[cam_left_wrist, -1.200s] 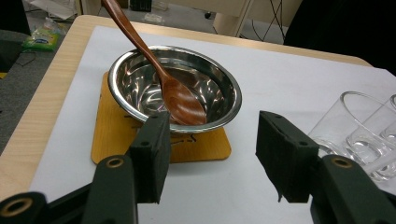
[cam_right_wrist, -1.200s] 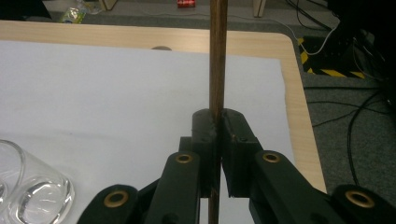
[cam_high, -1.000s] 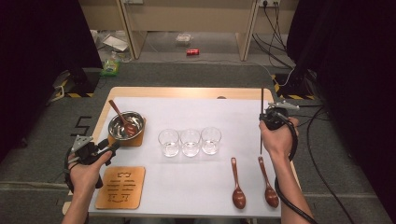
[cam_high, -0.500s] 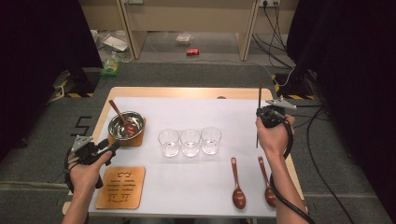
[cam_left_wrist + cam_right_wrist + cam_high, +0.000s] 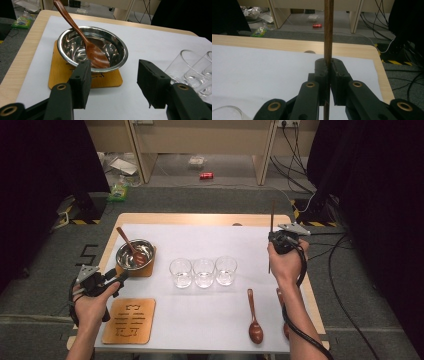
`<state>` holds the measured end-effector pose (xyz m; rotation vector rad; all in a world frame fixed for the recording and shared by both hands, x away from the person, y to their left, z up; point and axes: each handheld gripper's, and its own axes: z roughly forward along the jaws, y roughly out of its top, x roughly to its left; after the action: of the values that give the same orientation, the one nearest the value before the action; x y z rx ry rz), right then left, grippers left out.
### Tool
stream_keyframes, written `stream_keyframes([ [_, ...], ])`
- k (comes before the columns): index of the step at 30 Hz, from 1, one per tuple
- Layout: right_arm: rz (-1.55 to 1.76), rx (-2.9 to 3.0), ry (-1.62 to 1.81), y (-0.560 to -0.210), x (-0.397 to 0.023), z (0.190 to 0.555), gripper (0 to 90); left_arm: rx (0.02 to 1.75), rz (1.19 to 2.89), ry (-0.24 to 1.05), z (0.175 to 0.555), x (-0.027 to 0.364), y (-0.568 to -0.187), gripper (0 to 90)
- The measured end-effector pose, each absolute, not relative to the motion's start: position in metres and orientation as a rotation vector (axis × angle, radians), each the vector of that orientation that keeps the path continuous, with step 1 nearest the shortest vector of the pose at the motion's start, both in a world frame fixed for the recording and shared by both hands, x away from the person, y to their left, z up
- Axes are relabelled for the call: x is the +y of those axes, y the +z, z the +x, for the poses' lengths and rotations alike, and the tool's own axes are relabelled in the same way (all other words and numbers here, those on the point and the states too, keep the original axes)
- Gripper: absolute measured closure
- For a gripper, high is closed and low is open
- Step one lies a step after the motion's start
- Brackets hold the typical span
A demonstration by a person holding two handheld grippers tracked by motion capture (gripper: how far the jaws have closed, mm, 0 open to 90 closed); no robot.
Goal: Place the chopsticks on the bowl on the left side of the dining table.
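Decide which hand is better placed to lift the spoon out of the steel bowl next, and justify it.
Left, probably. The left tool is open right beside the bowl with the spoon in it, while the right tool is shut on a thin stick across the table.

The right gripper [image 5: 278, 239] grips an upright stick [image 5: 271, 227] above the table [image 5: 200, 219].

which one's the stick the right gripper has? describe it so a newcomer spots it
Start at the white table and go to its right edge, where the right gripper is raised. Its shut jaws pinch a thin dark wooden stick standing upright. Unlike the wooden spoons lying flat nearby, it is straight, bowl-less and off the table.
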<state>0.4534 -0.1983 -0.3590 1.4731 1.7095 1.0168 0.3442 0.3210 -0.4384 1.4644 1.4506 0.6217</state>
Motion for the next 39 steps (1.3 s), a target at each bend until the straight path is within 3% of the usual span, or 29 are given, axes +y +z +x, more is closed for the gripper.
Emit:
stream_keyframes([
  [39,1.387,1.704,1.11,-0.364,-0.162,0.467,84.6,1.453,1.457,0.613,0.344,0.322,-0.439,44.5],
])
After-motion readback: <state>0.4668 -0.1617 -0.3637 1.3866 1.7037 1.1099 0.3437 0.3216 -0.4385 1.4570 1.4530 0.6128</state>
